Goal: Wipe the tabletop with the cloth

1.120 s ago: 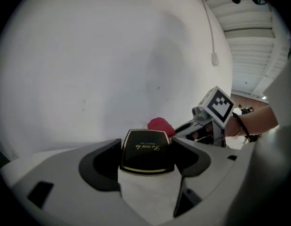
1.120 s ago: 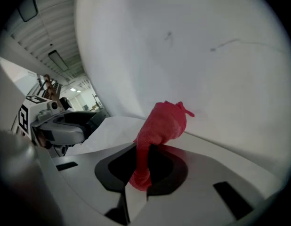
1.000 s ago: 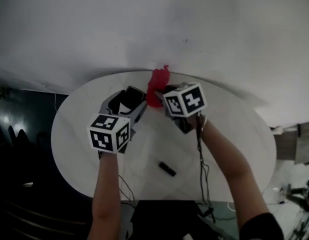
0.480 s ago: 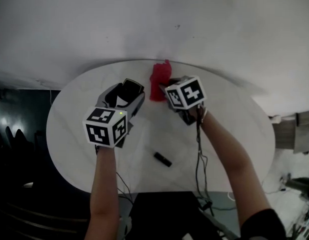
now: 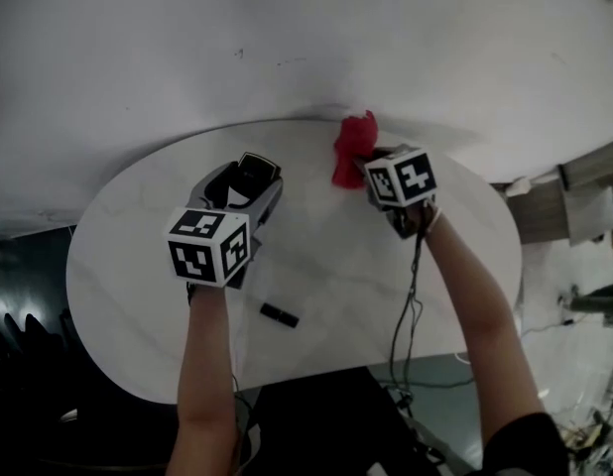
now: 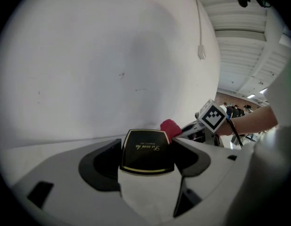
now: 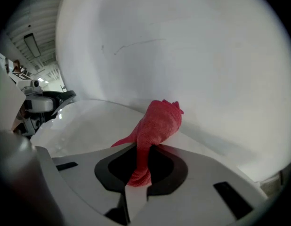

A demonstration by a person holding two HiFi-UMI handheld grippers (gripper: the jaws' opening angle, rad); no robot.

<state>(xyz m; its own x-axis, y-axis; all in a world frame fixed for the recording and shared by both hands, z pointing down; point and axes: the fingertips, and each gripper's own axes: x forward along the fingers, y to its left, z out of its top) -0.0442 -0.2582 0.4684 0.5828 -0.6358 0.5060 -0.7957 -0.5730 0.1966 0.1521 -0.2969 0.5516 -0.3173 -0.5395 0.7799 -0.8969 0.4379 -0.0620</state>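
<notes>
Rightward along the surface's (image 5: 138, 266) far edge went the right gripper (image 7: 138, 173), jaws pinching the red cloth (image 7: 157, 124); the left gripper's (image 6: 148, 160) jaws clamp a black box (image 6: 146, 147), its gold script illegible.

You are working with two grippers, the left gripper (image 5: 245, 186) and the right gripper (image 5: 365, 166), one red cloth (image 5: 354, 145), one black box (image 6: 146, 150), one small black object (image 5: 279, 314) and one round table (image 5: 128, 296).

Red cloth (image 7: 157, 124) in the right gripper (image 7: 137, 175), black gold-edged box (image 6: 146, 149) in the left gripper (image 6: 148, 166), white tabletop (image 5: 326, 276) below.
</notes>
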